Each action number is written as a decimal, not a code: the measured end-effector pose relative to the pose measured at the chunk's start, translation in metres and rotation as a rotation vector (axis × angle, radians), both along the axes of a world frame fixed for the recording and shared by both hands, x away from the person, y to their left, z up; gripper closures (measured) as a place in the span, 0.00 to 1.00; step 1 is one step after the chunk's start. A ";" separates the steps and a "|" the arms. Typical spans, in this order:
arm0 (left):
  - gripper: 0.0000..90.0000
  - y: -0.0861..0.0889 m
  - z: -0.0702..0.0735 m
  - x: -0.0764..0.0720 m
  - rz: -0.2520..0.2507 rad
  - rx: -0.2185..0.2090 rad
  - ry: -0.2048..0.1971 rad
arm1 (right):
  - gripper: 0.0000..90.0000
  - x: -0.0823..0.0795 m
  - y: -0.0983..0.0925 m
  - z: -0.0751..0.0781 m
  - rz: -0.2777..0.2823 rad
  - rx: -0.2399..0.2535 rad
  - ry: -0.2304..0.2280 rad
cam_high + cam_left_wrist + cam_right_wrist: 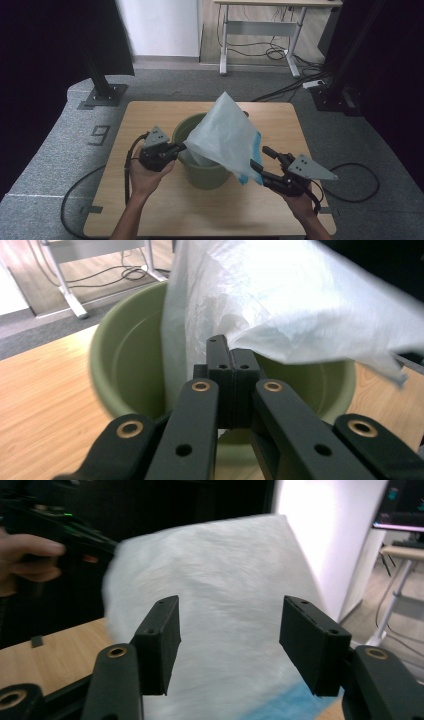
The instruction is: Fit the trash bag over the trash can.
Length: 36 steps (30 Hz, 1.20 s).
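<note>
A green bucket [205, 176] [125, 355] stands in the middle of the wooden table [150, 210]. Above it, a white plastic bag [225, 135] [280, 305] [220, 575] with a blue edge is stretched slantwise. My left gripper [181, 147] [231, 360] is shut on the bag's left corner, just over the bucket's near-left rim. At the bag's lower right blue edge my right gripper [261, 160] [230, 640] is open, with the bag's sheet just beyond its pads and not pressed by them. The bag hides most of the bucket's inside.
The bucket leaves bare table in front and to both sides. Black stand bases [102, 95] [332, 97] sit on the grey carpet past the far corners. A white desk frame [260, 30] and floor cables lie farther back.
</note>
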<state>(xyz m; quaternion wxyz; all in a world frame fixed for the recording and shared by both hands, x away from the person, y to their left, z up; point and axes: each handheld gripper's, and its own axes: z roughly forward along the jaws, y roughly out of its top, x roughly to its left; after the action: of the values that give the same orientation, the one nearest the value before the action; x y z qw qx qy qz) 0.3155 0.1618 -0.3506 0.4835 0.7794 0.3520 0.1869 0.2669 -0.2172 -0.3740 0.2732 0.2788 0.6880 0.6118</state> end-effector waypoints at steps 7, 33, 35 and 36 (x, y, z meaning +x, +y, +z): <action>1.00 0.018 -0.002 0.006 0.027 -0.030 0.018 | 0.39 0.040 -0.014 -0.022 -0.053 -0.008 0.096; 1.00 0.061 -0.013 0.033 0.128 -0.084 0.087 | 0.47 0.096 -0.005 -0.055 -0.001 0.068 0.202; 1.00 0.062 -0.013 0.034 0.128 -0.088 0.087 | 0.57 0.099 -0.004 -0.057 0.038 0.073 0.214; 1.00 0.062 -0.013 0.034 0.127 -0.088 0.087 | 0.62 0.101 -0.004 -0.058 0.053 0.077 0.221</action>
<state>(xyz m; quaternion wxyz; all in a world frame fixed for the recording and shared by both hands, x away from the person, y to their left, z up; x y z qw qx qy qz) 0.3494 0.2235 -0.3637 0.4887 0.7408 0.4293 0.1677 0.3679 -0.2211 -0.4318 0.1686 0.3363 0.6971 0.6104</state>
